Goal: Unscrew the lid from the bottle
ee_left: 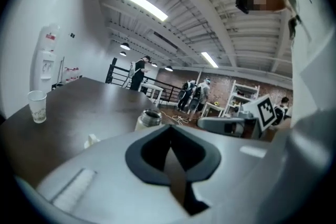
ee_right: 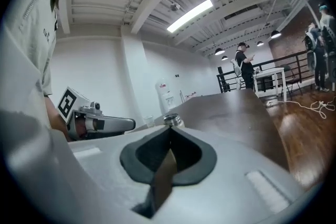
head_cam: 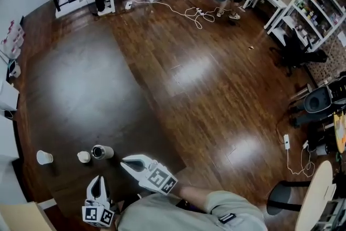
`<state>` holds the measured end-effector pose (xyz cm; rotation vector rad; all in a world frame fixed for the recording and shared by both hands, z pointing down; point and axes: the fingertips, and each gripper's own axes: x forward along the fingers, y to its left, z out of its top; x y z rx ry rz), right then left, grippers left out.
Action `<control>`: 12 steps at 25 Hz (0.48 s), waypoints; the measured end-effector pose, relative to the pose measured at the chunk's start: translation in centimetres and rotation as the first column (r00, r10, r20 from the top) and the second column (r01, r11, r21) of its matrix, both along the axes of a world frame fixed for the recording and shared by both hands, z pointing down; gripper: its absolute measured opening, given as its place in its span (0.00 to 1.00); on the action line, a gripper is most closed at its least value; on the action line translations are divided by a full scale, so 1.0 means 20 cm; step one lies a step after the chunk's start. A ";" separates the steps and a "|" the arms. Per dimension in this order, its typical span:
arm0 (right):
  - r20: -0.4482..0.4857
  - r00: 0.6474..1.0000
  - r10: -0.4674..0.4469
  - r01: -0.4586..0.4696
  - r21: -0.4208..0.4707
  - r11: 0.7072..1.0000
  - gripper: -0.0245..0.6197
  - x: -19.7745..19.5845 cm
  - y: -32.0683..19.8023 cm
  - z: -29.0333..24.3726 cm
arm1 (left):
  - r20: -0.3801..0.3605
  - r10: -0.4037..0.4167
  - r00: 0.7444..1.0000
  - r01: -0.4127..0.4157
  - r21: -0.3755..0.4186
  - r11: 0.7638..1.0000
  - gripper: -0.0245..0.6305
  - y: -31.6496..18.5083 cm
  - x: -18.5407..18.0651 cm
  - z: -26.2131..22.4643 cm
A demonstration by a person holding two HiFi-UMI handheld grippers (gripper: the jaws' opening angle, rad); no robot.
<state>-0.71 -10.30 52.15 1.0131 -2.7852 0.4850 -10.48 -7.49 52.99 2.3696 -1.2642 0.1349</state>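
Two grippers hang low over the near edge of the dark table [head_cam: 81, 94], and both are closed with nothing in them. In each gripper's own view the two jaws meet along one line and no object stands between the dark pads. The left gripper [head_cam: 98, 180] points away from the person. The right gripper [head_cam: 127, 162] is just beside it and points toward the left of the head view. The bottle [head_cam: 101, 152] stands upright on the table a little beyond both tips and touches neither of them. Its mouth is open (the metal neck shows clearly in the left gripper view). The lid [head_cam: 84, 157], a small white cap, lies on the table just beside the bottle, on its left in the head view and apart from it. A paper cup [head_cam: 44, 157] stands further to the left, well apart from the lid. Beyond the table is a brown wooden floor [head_cam: 216, 89] with white cables on it, and some people stand at the far end of the room.
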 end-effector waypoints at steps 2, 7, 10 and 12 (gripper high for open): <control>0.015 1.000 -0.020 0.020 0.017 1.000 0.04 -0.03 0.01 -0.05 | 0.008 0.023 1.000 -0.023 0.037 0.999 0.04 0.01 0.04 -0.06; 0.083 0.997 0.004 -0.007 0.028 1.000 0.04 -0.04 0.05 -0.15 | 0.016 0.061 0.998 -0.062 0.135 0.989 0.04 0.03 0.14 -0.22; 0.081 0.997 0.007 -0.011 0.047 0.999 0.04 -0.06 0.11 -0.19 | 0.017 0.079 0.997 -0.081 0.184 0.980 0.04 0.10 0.20 -0.31; 0.074 0.997 -0.006 0.002 0.061 0.998 0.04 -0.08 0.17 -0.23 | 0.019 0.073 0.997 -0.075 0.210 0.975 0.04 0.17 0.20 -0.34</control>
